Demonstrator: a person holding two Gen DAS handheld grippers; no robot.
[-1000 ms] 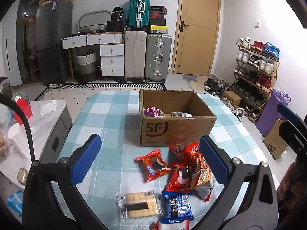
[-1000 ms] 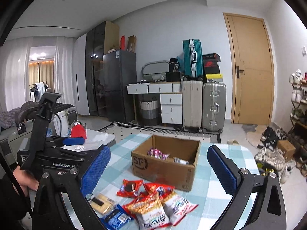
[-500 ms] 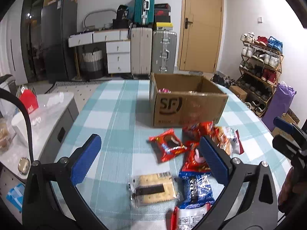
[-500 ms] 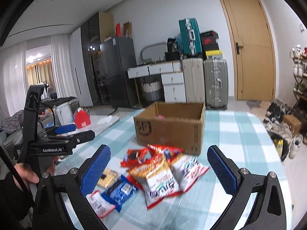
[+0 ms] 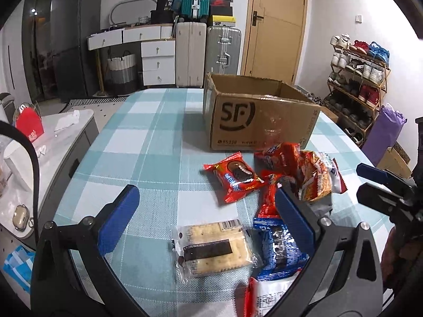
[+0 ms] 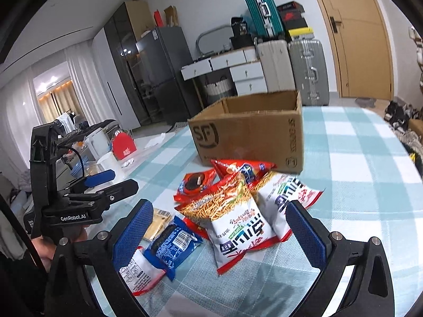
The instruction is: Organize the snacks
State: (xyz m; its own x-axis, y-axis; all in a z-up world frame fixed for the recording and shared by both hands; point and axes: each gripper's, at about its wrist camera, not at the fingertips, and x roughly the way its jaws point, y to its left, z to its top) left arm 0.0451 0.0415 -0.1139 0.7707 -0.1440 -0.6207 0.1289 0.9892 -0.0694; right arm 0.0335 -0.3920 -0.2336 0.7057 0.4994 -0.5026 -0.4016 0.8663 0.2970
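An open cardboard SF box [image 5: 260, 117] stands on the checked table; it also shows in the right wrist view [image 6: 248, 134]. Several snack packs lie in front of it: a red cookie pack [image 5: 235, 178], a clear cracker pack [image 5: 214, 248], a blue cookie pack [image 5: 277, 251], and noodle bags [image 6: 232, 216]. My left gripper [image 5: 208, 219] is open and empty, low over the cracker pack. My right gripper [image 6: 219, 229] is open and empty, low over the noodle bags and the blue cookie pack [image 6: 171, 243].
A white side table [image 5: 53, 142] with a red box stands to the left of the table. Suitcases [image 5: 208, 52], drawers and a door stand behind. A shoe rack [image 5: 357, 84] and a purple bag stand at the right.
Both grippers have come down and forward toward the snack pile. The box and the packs now look larger and closer. Both stay open.
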